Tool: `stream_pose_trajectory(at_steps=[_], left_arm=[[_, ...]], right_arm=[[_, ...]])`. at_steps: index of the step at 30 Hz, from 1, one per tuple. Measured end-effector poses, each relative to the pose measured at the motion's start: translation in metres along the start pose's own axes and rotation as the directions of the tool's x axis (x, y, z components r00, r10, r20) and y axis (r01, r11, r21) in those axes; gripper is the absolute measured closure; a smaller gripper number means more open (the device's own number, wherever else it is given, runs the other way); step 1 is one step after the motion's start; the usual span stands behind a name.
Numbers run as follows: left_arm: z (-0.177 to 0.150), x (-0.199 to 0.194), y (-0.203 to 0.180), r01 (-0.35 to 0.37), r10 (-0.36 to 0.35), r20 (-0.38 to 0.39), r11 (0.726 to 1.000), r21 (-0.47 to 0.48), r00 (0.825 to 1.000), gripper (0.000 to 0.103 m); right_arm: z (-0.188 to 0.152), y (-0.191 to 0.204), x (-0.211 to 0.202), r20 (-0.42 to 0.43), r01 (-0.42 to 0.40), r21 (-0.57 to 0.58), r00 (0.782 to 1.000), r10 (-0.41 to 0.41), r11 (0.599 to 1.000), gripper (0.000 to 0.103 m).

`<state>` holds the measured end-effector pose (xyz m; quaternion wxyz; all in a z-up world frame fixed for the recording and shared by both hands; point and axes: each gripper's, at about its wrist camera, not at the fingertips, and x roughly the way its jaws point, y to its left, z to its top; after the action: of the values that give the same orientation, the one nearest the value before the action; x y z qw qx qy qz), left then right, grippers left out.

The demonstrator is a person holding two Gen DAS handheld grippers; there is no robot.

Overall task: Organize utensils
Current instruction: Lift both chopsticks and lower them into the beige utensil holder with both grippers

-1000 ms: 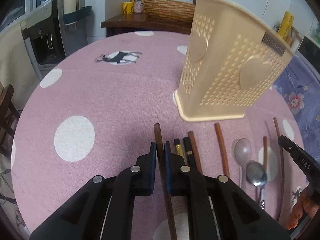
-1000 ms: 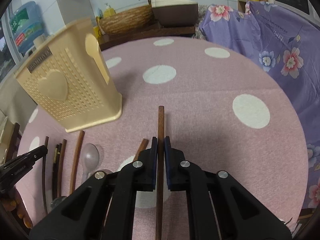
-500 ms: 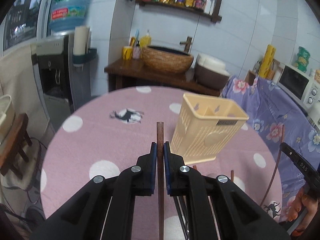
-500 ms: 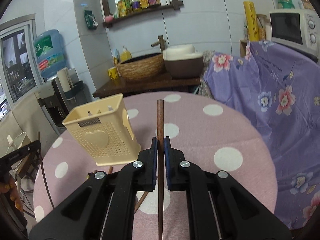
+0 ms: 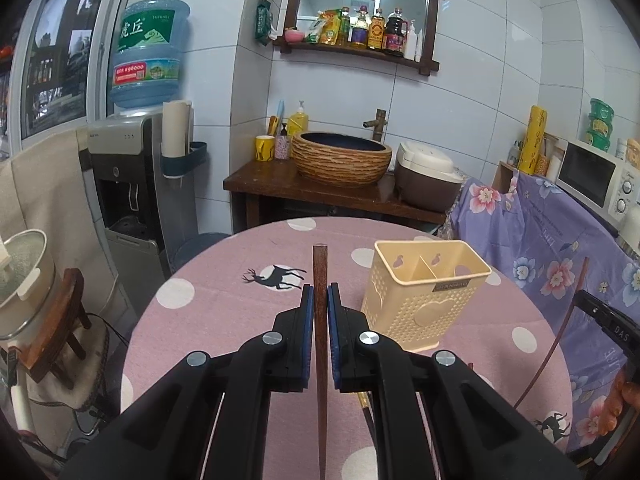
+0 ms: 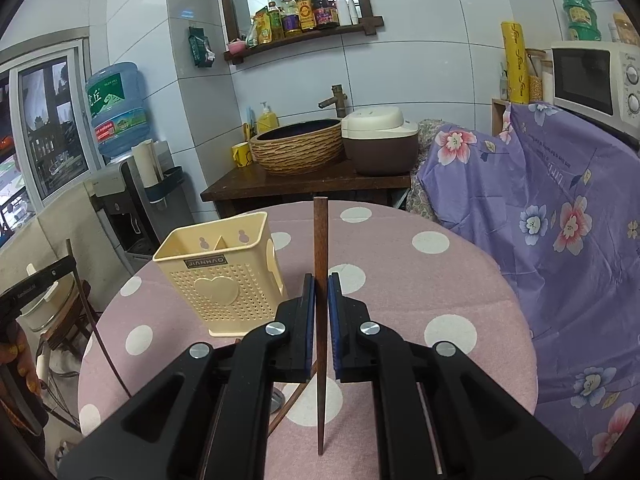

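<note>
A woven basin (image 5: 341, 157) and rice cooker (image 5: 426, 174) share the wooden counter (image 5: 280, 184)

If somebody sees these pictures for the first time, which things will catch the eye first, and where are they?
First the two dark wooden chopsticks: the left claw is shut on one chopstick, the right claw on another chopstick, each pointing away down the middle of its view. Next the cream utensil holder, standing upright on the pink dotted tablecloth, its two compartments apparently empty.
</note>
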<state>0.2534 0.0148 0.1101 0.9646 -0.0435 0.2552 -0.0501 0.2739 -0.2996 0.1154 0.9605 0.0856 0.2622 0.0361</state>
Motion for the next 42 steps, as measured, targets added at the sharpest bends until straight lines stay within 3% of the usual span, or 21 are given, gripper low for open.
stream_pose_trajectory(at_steps=[9,15,20,25,29,37,42], left_arm=[[0.03,0.003,0.006,-0.028,0.028,0.032,1.0,0.0,0.999,0.095],[0.083,-0.009,0.0,-0.044,0.042,0.109,0.999,0.023,0.993,0.095],[0.139,-0.026,-0.018,0.02,-0.021,0.171,1.0,0.007,0.985,0.095],[0.167,-0.027,-0.044,0.102,-0.1,0.199,0.995,-0.003,0.975,0.095],[0.155,-0.005,-0.062,0.118,-0.116,0.19,0.993,0.004,0.975,0.095],[0.093,0.054,-0.07,0.094,-0.096,0.079,0.995,0.017,0.992,0.095],[0.072,0.08,-0.061,0.092,-0.092,-0.002,0.996,-0.014,0.996,0.095]], right_arm=[[0.03,0.003,0.006,-0.011,-0.013,-0.023,1.0,0.012,1.0,0.096],[0.083,0.015,0.0,0.053,-0.011,-0.059,0.998,0.015,0.998,0.096],[0.145,0.04,-0.019,0.137,-0.05,-0.084,0.989,0.061,0.995,0.096],[0.188,0.077,-0.033,0.213,-0.078,-0.123,0.972,0.103,0.989,0.096],[0.179,0.093,-0.016,0.204,-0.089,-0.137,0.972,0.116,0.987,0.096],[0.116,0.09,0.053,0.075,-0.09,-0.099,0.992,0.097,0.991,0.096],[0.091,0.082,0.08,0.02,-0.085,-0.066,0.996,0.087,0.994,0.096]])
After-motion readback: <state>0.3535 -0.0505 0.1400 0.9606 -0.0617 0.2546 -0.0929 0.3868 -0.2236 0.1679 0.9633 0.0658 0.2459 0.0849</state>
